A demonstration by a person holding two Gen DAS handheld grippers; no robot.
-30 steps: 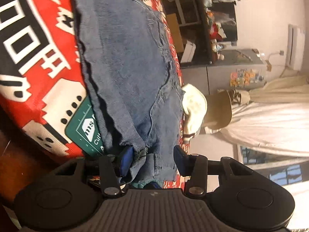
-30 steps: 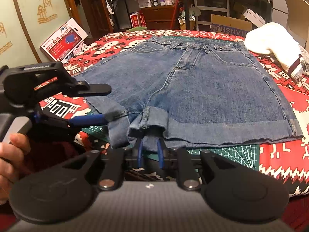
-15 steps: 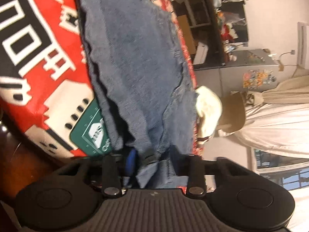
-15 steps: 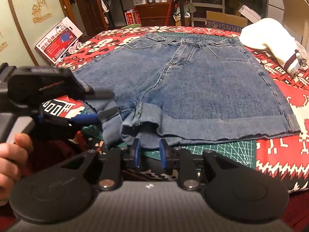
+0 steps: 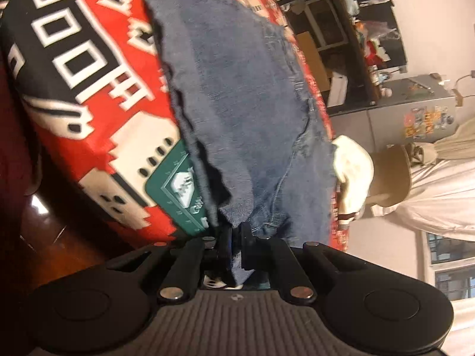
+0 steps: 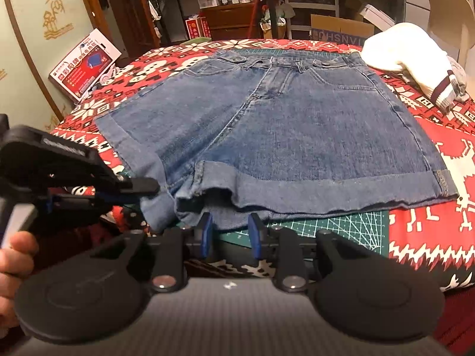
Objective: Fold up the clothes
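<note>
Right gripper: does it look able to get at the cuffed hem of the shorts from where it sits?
Probably yes. The right gripper has just been opening, with nothing between its fingers, and the cuffed hem of the denim shorts lies just ahead, unobstructed. The left gripper pinches the other leg, off to the side.

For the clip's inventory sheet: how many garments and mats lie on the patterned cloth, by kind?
Denim shorts: 1
White knit garment with striped cuff: 1
Green cutting mat: 1
Total: 3
</note>
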